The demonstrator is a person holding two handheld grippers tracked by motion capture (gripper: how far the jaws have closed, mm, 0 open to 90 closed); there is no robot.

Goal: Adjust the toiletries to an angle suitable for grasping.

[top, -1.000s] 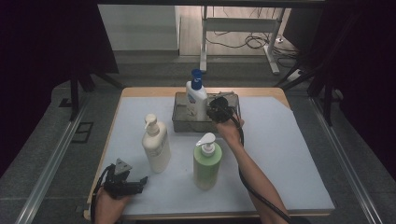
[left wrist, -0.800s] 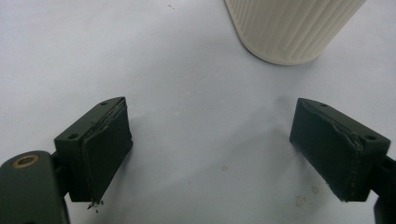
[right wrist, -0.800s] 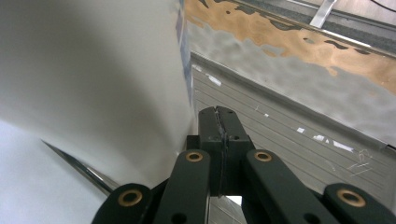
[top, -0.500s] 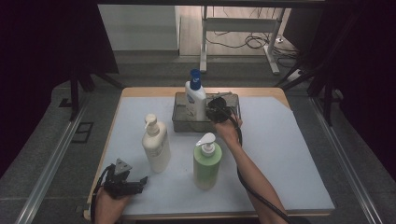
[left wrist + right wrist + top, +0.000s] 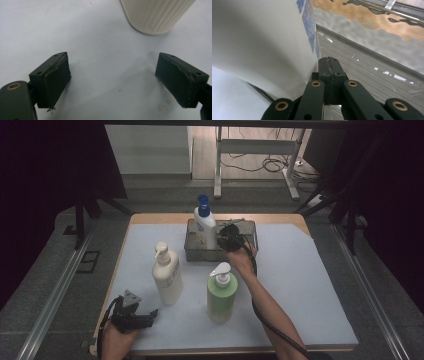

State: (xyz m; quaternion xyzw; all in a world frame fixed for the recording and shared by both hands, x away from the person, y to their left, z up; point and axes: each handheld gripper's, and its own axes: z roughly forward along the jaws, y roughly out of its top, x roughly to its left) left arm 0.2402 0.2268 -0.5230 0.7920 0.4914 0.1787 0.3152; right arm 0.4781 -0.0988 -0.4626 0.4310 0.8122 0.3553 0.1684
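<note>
So far, the big table with its pale blue cover has three pump bottles on it, and only one looks put away. At the far side sits a grey metal basket, and the white bottle with the blue pump stands upright inside it, at its left end. The right gripper is down in the basket just beside that bottle, and its jaws are pressed flat together with nothing between them, so I think it has let the bottle go. The green bottle and the cream bottle stand on the cover nearer the person, well apart from the basket, so I guess they are left to do. The left gripper rests low at the near left corner, jaws spread wide and holding nothing, with the cream bottle's bottom just ahead of it.
</note>
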